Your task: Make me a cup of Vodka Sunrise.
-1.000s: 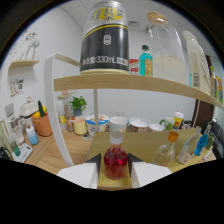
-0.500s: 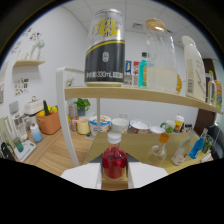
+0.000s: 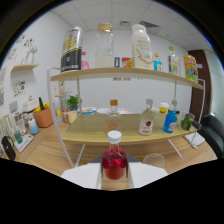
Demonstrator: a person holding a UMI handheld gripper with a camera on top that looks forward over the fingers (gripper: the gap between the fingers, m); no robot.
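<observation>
the gripper (image 3: 114, 176) is clamping both white fingers on the small clear round bottle of red liquid with a white cap (image 3: 114, 161), carrying it beside an empty clear glass (image 3: 154, 160), so nothing is looking poured yet and mixing is remaining.

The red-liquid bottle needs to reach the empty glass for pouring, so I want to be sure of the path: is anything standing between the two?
Nothing visible does. The red-liquid bottle stands between the fingers, and the empty glass sits just beside it on the wooden counter. The other bottles stand further back on the lower shelf.
</observation>
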